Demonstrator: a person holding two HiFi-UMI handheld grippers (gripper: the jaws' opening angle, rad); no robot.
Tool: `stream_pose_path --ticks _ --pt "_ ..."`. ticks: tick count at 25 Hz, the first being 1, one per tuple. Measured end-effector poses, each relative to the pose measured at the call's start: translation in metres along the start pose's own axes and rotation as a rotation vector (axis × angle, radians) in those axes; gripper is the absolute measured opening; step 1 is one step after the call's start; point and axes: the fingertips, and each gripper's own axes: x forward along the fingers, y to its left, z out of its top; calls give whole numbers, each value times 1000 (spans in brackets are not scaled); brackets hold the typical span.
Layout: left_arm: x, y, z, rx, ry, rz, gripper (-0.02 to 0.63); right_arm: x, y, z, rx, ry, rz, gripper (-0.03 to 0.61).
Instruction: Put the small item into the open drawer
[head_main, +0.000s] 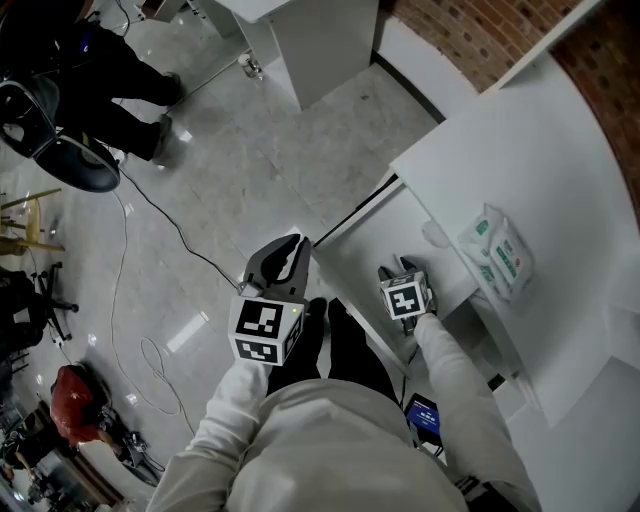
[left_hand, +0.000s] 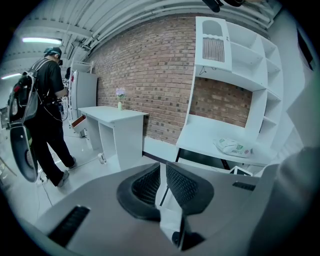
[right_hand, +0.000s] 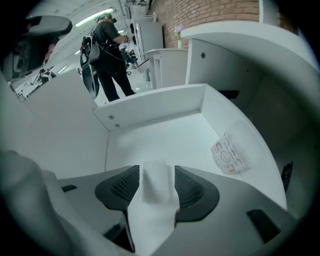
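1. The right gripper (right_hand: 156, 171), lower centre, holds its jaws wide. The small white soft item (right_hand: 154, 187) sits loose and blurred between them.
2. Beneath is the open white drawer (right_hand: 150, 107), with a printed packet (right_hand: 229, 155) at its right.
3. The release looks best done low and steady, clear of the packet.
4. The left gripper (left_hand: 163, 167) is empty, jaws a slit apart.

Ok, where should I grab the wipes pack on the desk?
Pinch the wipes pack across its narrow middle, coming straight down from above: it lies flat on the desk, looks soft, and is longer than wide.
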Motion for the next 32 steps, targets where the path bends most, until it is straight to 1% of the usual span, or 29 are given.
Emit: stream_pose_path --ticks 8,13,18,21,22,24,27,32 --pt "0 -12 10 29 -33 -50 51 -43 -9 36 54 -180 -52 220" --pt "-4 -19 18 74 -52 -91 51 -91 -13 65 162 -349 -87 183" --pt "-6 -24 24 100 -76 -118 51 -134 -12 83 175 -481 -127 157" --pt "-6 -28 28 112 -92 -134 51 -161 -17 93 215 -565 -156 127" --pt "-7 -30 29 117 -96 -141 51 -171 -18 95 236 -594 -165 111" --pt "-8 -34 31 124 -103 -156 51 -191 -21 98 272 -650 -184 103" --pt "-12 -39 33 130 -113 -177 51 -223 -22 102 295 -728 -215 94" --pt "-15 -48 42 168 -132 -214 51 -271 -25 100 331 -830 -276 84"
